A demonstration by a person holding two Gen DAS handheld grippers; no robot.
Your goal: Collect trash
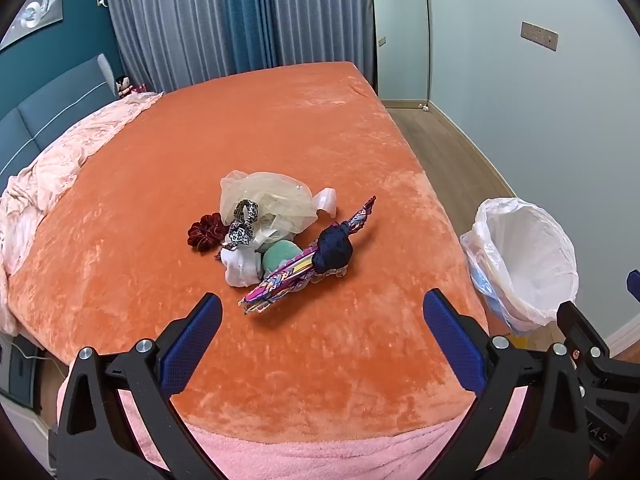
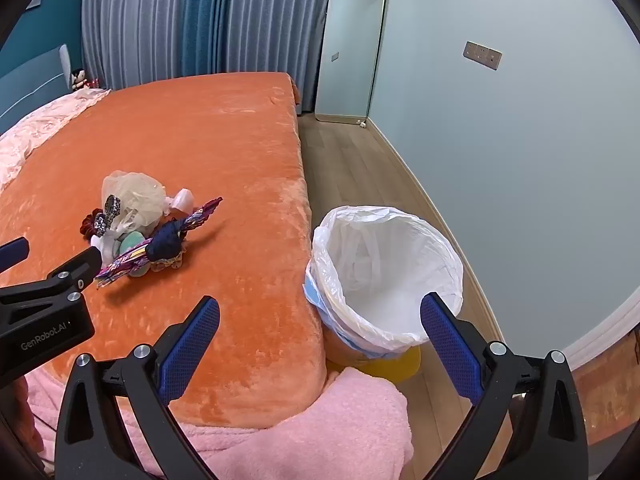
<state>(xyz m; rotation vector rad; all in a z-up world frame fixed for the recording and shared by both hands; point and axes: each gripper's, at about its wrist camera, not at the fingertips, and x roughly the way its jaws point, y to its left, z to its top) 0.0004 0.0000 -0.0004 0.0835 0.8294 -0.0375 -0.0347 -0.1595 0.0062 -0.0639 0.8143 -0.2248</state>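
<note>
The wrapper (image 1: 304,268) lies in the pile (image 1: 276,232) on the bed (image 1: 280,120), straight ahead of the left gripper (image 1: 322,312), long axis slanting up-right; both grippers stand apart and empty, the right gripper (image 2: 320,320) nearer the bin (image 2: 384,272), and items under the wrapper are unclear.

Bare blanket (image 1: 320,340) before trash pile (image 1: 280,240); bin (image 2: 384,276) mouth unobstructed.
</note>
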